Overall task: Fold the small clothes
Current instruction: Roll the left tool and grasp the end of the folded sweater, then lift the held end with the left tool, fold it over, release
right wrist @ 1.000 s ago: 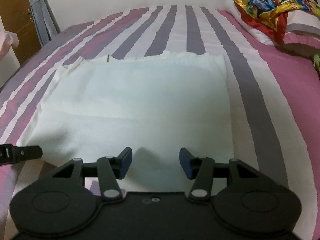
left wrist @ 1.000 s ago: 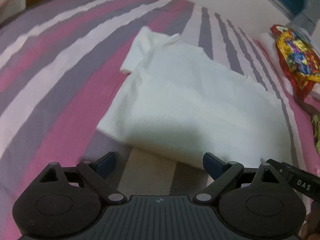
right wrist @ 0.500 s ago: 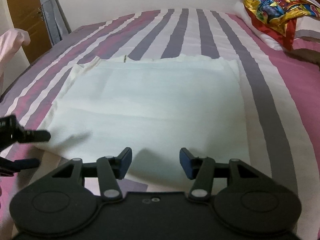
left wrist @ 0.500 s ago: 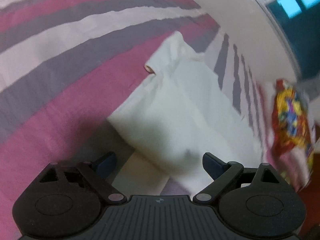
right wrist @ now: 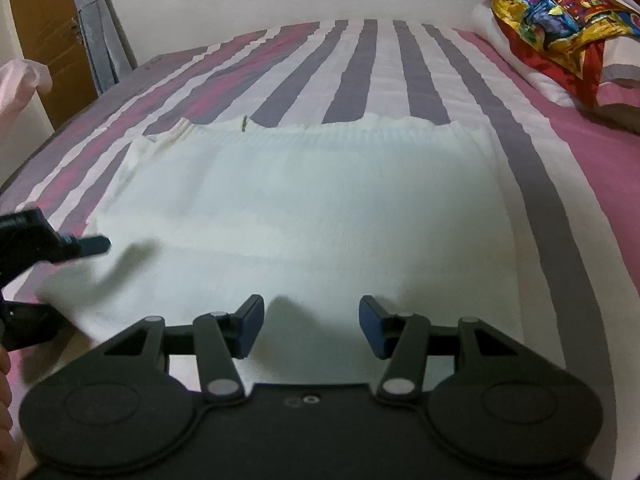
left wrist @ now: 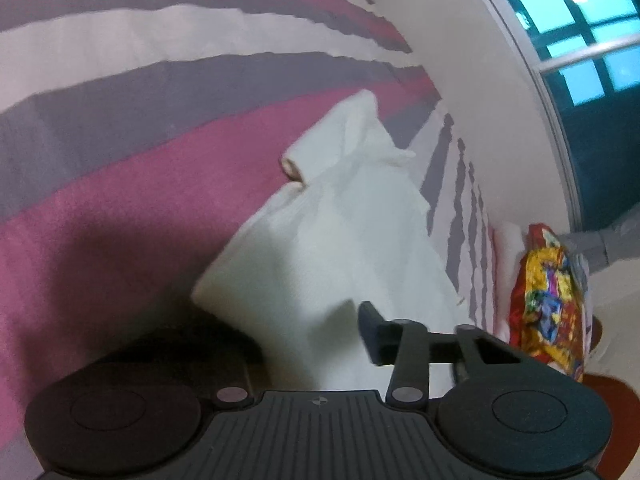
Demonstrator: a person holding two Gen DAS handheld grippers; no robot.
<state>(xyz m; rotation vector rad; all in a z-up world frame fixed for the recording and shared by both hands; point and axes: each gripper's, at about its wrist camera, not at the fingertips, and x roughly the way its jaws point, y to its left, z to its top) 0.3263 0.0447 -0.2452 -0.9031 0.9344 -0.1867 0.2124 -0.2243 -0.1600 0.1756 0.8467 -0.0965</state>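
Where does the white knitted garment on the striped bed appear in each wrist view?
Left wrist view: the white knitted garment runs from centre down to the left gripper, whose jaws are closing with its near corner between them.
Right wrist view: it fills the centre, lying flat ahead of the right gripper.
Shared landmark: the red and yellow patterned cloth at the right edge.

No readable text, label or brand; print on colourful wrapper (right wrist: 556,4) too blurred to read
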